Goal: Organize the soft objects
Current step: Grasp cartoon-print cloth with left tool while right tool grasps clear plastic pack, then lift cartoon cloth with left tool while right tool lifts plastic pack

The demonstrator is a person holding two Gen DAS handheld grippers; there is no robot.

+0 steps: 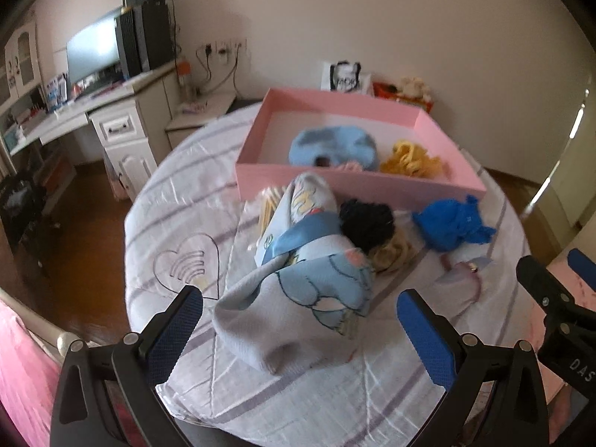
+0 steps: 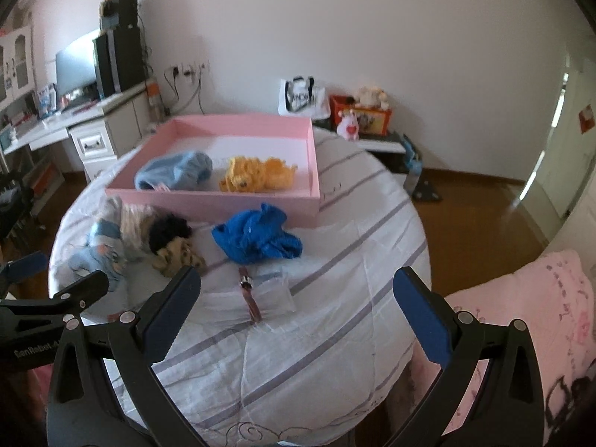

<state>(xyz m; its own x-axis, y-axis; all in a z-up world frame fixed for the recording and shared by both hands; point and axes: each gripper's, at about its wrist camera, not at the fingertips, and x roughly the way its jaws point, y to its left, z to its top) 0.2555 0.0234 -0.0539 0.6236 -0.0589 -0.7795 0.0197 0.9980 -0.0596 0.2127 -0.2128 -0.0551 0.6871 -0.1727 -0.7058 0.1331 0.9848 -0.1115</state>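
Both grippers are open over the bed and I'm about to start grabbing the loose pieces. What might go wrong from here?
1. The black fluffy piece, the tan one and the pale blue printed cloth lie bunched together; the left gripper may lift several at once.
2. The small pink strap lies near the royal blue garment; the right gripper could snag it.

**Colours and patterns**

Box [image 2: 238, 201]: pink outside, white floor. Inside: light-blue item [image 2: 175, 173], yellow item [image 2: 257, 173]. Bedsheet [image 2: 335, 246]: white, grey-purple stripes. On it: royal-blue item [image 2: 257, 238], black item [image 2: 169, 229], tan item [image 2: 178, 257], light-blue cartoon-print cloth [image 1: 298, 275].
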